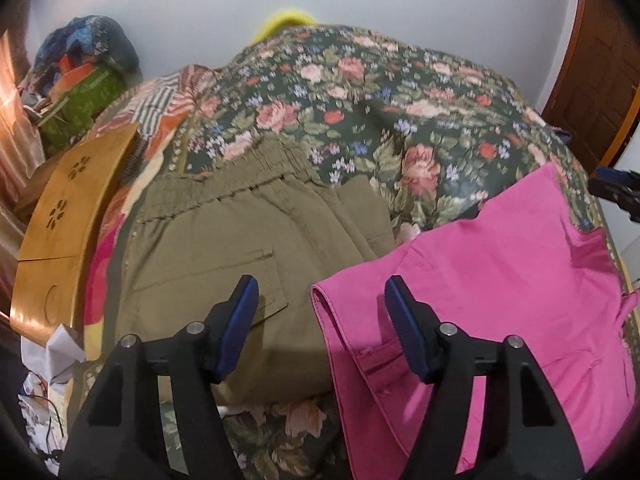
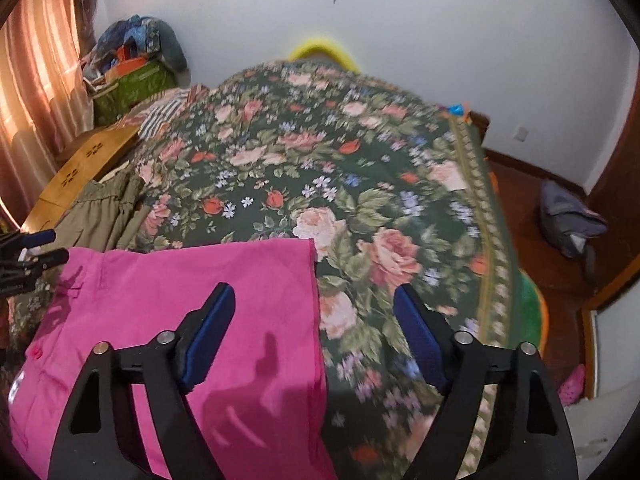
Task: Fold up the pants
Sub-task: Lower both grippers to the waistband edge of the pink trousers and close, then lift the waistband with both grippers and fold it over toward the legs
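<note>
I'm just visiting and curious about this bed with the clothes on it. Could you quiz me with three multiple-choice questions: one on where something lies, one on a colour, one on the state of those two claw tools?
1. Where do the olive-green pants lie relative to the pink pants in the left wrist view?
A. To their left
B. On top of them
C. On the floor

2. What is the ground colour of the floral bedspread?
A. White
B. Dark green
C. Yellow

3. How do the left gripper and right gripper stand?
A. Both clamped on pink cloth
B. One holds the olive pants
C. Both open, holding nothing

Answers:
1. A, the olive pair lies left of the pink pair.
2. B, the roses sit on dark green.
3. C, in each view the blue pads stand apart above the cloth.
</note>
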Available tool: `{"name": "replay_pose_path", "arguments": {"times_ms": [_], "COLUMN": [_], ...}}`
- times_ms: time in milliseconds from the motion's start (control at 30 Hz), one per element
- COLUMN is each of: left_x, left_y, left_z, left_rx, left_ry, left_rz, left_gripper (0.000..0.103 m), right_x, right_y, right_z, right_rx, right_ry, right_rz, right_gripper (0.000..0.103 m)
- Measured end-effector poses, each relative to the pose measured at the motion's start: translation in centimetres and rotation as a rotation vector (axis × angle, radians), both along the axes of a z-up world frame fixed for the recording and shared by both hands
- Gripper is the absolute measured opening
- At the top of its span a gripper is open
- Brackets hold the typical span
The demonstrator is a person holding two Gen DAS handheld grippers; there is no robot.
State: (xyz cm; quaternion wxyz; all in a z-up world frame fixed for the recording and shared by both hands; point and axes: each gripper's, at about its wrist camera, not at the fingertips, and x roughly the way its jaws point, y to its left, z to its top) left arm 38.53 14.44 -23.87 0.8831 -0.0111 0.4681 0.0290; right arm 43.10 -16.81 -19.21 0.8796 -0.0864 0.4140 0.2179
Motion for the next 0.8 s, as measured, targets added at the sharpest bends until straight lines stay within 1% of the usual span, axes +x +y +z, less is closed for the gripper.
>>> {"name": "replay_pose_path", "arguments": {"times_ms": [67,100,133,200,267,333,400,467,500,567,633,733,800], "left_x": [0.4,0.6,0.8,1.0,0.9,1.0,0.9,0.7,0.7,0.6,0.3,-0.1,-0.3], "left_y": [0.2,0.3,0.3,0.3,0.3,0.2,0.0,-0.1,-0.1,0.1,0.1,-0.1,-0.2], "left_z": [-0.7,-1.2,-1.4,-1.9,-1.9,-2.0,-2.1,-2.0,-2.0,-1.8,-1.5,-0.4,0.9], "left_rx": [-0.005,-0.013,-0.016,-0.008,-0.005,-0.025,-0.024,-0.015,-0.016,-0.024,-0.032,-0.030,-0.030], "left_ry": [0.015,0.024,0.028,0.030,0.020,0.022,0.024,0.018,0.017,0.013,0.007,-0.019,-0.041], "left_rz": [-0.004,-0.006,-0.006,-0.012,-0.025,-0.043,-0.049,-0.053,-0.050,-0.043,-0.045,-0.061,-0.069], "left_gripper": [0.059,0.054,0.049,0.045,0.040,0.027,0.025,0.023,0.020,0.015,0.010,0.008,0.008], "right_x": [1.3,1.8,2.2,3.1,4.0,4.7,4.6,4.5,4.4,4.4,4.1,3.5,3.0], "right_y": [0.8,1.1,1.4,2.0,2.4,2.7,2.7,2.9,3.0,3.1,3.1,3.2,3.1], "right_z": [-0.8,-1.2,-1.5,-2.4,-3.2,-3.9,-3.9,-3.7,-3.6,-3.5,-3.3,-2.6,-1.7], "right_rx": [0.002,0.004,0.007,0.007,0.005,0.004,0.021,0.026,0.026,0.028,0.044,0.053,0.061], "right_ry": [0.026,0.038,0.049,0.078,0.100,0.123,0.105,0.096,0.094,0.091,0.089,0.058,0.030], "right_rz": [0.019,0.023,0.027,0.037,0.043,0.039,0.038,0.053,0.057,0.068,0.078,0.084,0.086], "right_gripper": [0.070,0.069,0.066,0.059,0.045,0.043,0.042,0.028,0.024,0.011,0.009,0.007,0.006]}}
